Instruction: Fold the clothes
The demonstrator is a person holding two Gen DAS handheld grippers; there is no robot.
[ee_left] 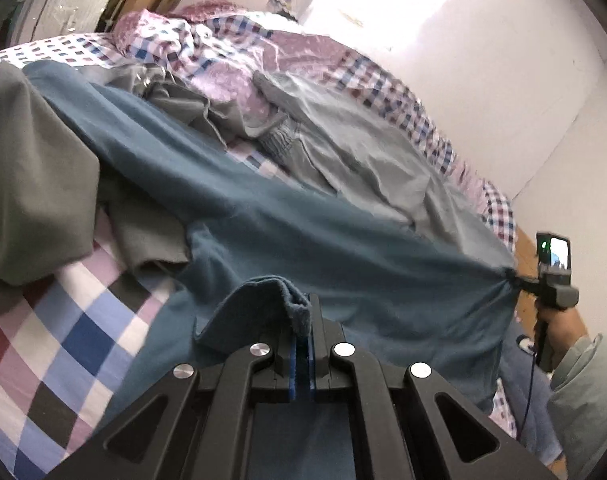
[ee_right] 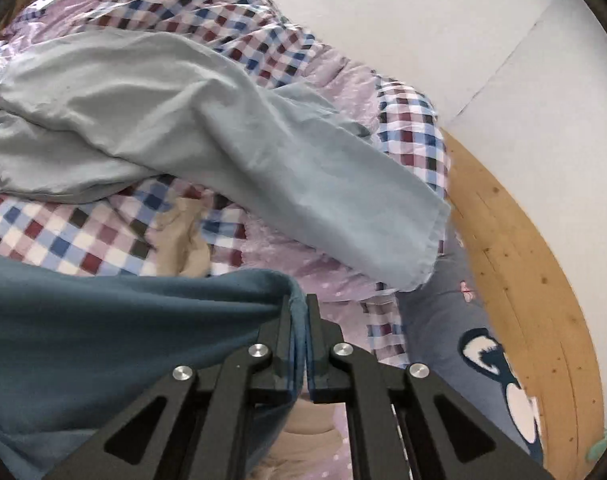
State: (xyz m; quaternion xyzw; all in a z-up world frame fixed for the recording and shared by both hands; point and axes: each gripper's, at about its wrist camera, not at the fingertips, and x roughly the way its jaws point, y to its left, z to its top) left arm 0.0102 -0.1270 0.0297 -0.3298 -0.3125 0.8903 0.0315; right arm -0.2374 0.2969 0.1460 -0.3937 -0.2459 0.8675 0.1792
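While both grippers pinch the same teal garment (ee_left: 287, 216), it hangs stretched between them above a bed covered in a checked sheet (ee_left: 75, 336). The left gripper (ee_left: 302, 316) has its jaws pressed together on a folded, fuzzy edge of the teal cloth, which bunches up just ahead of the fingertips and spreads away to the left and right of them. To the left of those jaws, a grey garment (ee_left: 31, 184) lies draped over the teal one, and the checked sheet shows bare below it. Ahead of the jaws, farther up the bed, a pair of pale grey trousers (ee_left: 355, 152) (the ribbed waistband is visible) lies crumpled on the rumpled bedding. Far to the right of the jaws, the other corner of the teal cloth is drawn to a tight point in the right gripper (ee_right: 299, 316), held by a hand (ee_left: 559, 324) in a pale sleeve. In the right wrist view, that gripper's jaws are clamped on a teal edge that runs off to their left. Ahead of them a trouser leg (ee_right: 303, 176) lies across the checked sheet, and to their right runs a wooden bed frame (ee_right: 515, 248) beside a white wall (ee_right: 443, 32).
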